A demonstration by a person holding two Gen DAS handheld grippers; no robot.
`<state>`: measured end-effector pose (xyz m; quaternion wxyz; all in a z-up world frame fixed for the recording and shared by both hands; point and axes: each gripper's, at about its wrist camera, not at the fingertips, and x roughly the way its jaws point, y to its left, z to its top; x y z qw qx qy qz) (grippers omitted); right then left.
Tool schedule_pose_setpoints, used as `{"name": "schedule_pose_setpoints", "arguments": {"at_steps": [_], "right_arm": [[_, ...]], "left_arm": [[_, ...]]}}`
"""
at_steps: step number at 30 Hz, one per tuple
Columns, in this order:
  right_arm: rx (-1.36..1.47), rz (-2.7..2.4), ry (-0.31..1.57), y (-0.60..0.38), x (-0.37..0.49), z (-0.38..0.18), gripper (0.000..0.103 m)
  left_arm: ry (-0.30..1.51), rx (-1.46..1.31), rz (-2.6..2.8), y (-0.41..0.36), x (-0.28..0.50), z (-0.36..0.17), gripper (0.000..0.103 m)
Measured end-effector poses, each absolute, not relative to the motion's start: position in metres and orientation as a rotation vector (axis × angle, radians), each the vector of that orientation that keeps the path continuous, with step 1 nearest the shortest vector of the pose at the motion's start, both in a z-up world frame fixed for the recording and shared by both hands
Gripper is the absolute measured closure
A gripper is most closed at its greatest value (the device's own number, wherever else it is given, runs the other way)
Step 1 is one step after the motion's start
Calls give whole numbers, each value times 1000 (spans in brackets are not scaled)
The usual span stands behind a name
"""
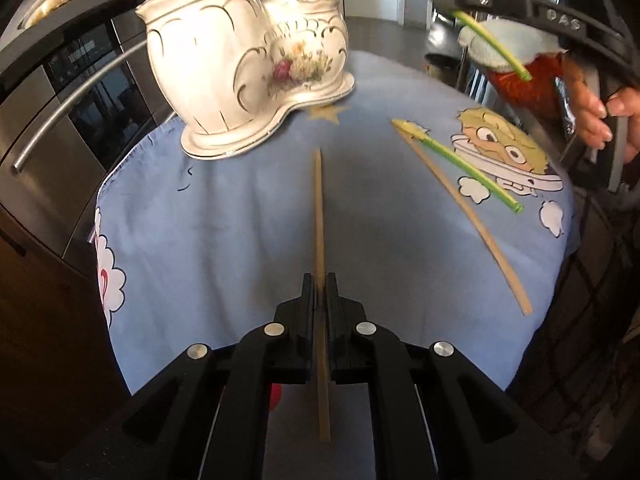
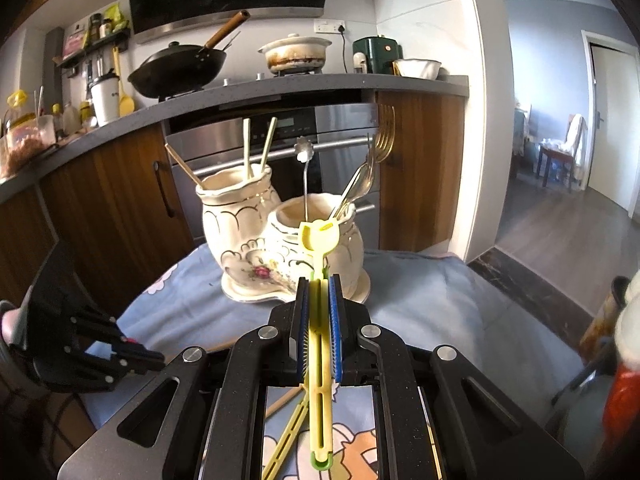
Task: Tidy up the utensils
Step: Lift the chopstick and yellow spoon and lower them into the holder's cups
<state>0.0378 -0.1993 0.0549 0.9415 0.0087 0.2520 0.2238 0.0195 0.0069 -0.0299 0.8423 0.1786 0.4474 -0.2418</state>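
My left gripper (image 1: 319, 280) is shut on a wooden chopstick (image 1: 318, 208), which points forward over the blue cloth toward the white two-pot ceramic holder (image 1: 224, 80). My right gripper (image 2: 319, 280) is shut on a yellow-green plastic utensil (image 2: 318, 240), held in the air just in front of the holder (image 2: 256, 240). It also shows in the left wrist view (image 1: 496, 46) at the upper right. The holder's left pot has chopsticks (image 2: 256, 148), the right pot forks and a spoon (image 2: 368, 164). A second wooden chopstick (image 1: 468, 220) and a second green utensil (image 1: 460, 160) lie on the cloth.
The table carries a blue cartoon-print cloth (image 1: 240, 220). A steel oven (image 2: 320, 140) and wooden cabinets stand behind, under a counter with a wok (image 2: 180, 68). A red object under a white towel (image 1: 520, 64) is at the right. The left gripper body (image 2: 80, 344) shows low left.
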Motion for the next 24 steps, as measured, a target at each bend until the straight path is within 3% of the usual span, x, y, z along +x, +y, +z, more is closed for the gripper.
{"name": "schedule_pose_setpoints", "arguments": {"at_steps": [11,24], "right_arm": [[28,456,509,-201,36,56,92],[205,533,398,-197,68,82,92]], "left_arm": [[963,309,-517,8,33,-31,99],[311,-75,-492,84,11,80,99]]}}
